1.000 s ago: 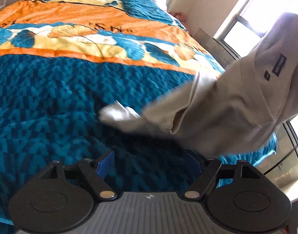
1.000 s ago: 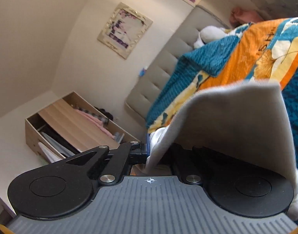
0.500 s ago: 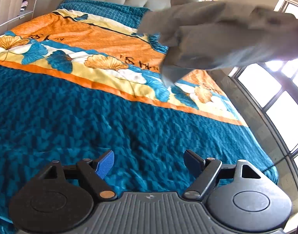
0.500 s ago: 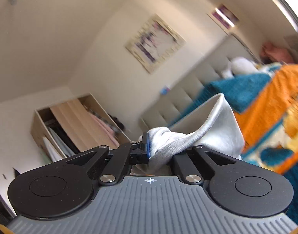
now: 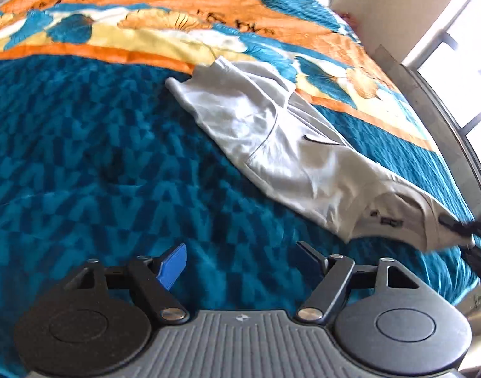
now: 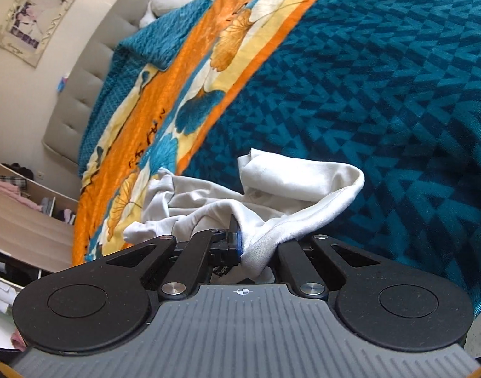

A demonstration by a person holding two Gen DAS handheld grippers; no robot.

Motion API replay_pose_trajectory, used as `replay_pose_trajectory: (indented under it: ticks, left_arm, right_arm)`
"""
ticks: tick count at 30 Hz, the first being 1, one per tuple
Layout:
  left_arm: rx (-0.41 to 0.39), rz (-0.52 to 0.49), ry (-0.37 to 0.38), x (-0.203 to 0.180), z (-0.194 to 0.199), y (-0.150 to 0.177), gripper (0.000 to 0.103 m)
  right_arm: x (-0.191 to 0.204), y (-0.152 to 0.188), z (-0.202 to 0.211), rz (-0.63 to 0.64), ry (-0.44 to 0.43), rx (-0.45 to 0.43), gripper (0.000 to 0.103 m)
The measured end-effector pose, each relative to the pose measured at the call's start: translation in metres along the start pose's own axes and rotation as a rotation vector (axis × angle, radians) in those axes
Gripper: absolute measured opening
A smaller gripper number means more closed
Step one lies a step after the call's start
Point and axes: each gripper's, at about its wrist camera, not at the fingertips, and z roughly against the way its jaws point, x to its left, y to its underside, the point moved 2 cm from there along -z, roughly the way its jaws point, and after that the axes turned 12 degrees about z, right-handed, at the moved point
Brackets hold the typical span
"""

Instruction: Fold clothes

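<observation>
A white T-shirt [image 5: 271, 138] with a small dark logo lies stretched across the teal blanket [image 5: 98, 163], running from the middle toward the right edge of the bed. My left gripper [image 5: 240, 263] is open and empty, hovering over the blanket short of the shirt. My right gripper [image 6: 253, 245] is shut on a bunched edge of the T-shirt [image 6: 290, 195], low over the bed. It also shows in the left wrist view [image 5: 470, 230] at the shirt's near right end.
The bed carries an orange and yellow floral band [image 5: 146, 31] beyond the shirt. A window [image 5: 460, 63] is to the right. A grey padded headboard [image 6: 92, 72], a framed picture [image 6: 35, 15] and open wardrobe shelves [image 6: 20, 214] are behind.
The right gripper swung the shirt up through the air and brought it down; it now lies spread on the blanket. The left gripper stayed open.
</observation>
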Motion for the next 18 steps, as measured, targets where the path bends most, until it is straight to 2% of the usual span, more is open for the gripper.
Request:
replay_pose_trajectory:
  ticks: [1,3,4,10,15,18]
  left_arm:
    - [0.010,0.038,0.022,0.001,-0.009,-0.004,0.053]
    - [0.030,0.114,0.067,0.002,-0.026,-0.012,0.044]
    - [0.039,0.152,0.089,0.003,-0.034,-0.016,0.042]
    - [0.098,0.379,0.223,0.007,-0.085,-0.042,0.039]
    - [0.105,0.448,0.235,0.018,-0.102,-0.031,0.039]
    - [0.079,0.493,0.288,0.026,-0.103,-0.026,0.045]
  right_arm:
    - [-0.001,0.000,-0.002,0.007,-0.011,0.003,0.002]
    - [-0.001,-0.001,-0.005,0.015,-0.032,0.009,0.002]
    - [0.000,-0.001,-0.006,0.014,-0.039,0.010,0.002]
    - [-0.013,0.000,-0.010,-0.031,-0.092,0.010,0.003]
    - [-0.020,-0.001,-0.018,-0.063,-0.113,0.001,0.003]
    - [-0.024,-0.001,-0.022,-0.067,-0.121,-0.003,0.003]
